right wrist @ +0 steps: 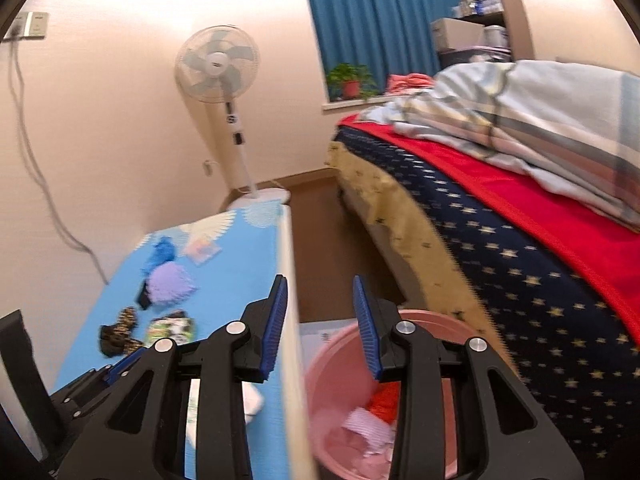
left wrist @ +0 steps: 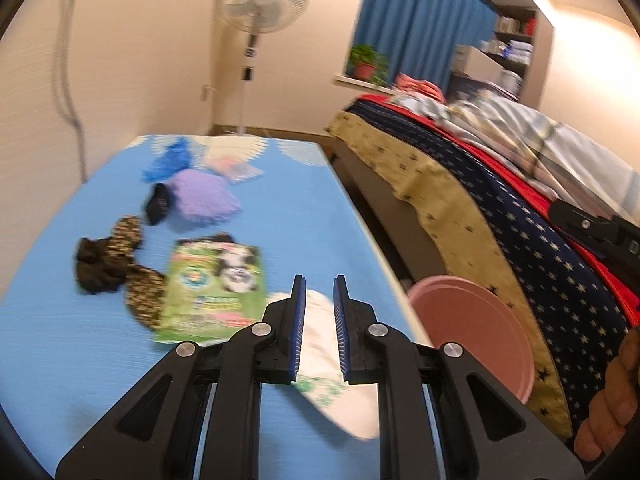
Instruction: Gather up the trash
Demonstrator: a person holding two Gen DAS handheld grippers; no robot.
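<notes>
Grasp one piece of trash at a time and carry it clear of the counter [left wrist: 60, 352] edge before releasing it over the pink bin [right wrist: 436, 320]. The left tool [left wrist: 320, 288] is partly open, with its jaws straddling the white wrapper [left wrist: 340, 396] at the near right of the counter; whether the pads already touch it cannot be told. Close squarely on the wrapper's middle so that it does not slip out sideways. The green packet [left wrist: 212, 288] lies just left of this tool, overlapping the dark patterned cloth [left wrist: 112, 264] farther left. The right tool [right wrist: 320, 308] is wide open and empty, above the counter edge, with the bin, already holding scraps, below to its right beside the bed [right wrist: 520, 272].
</notes>
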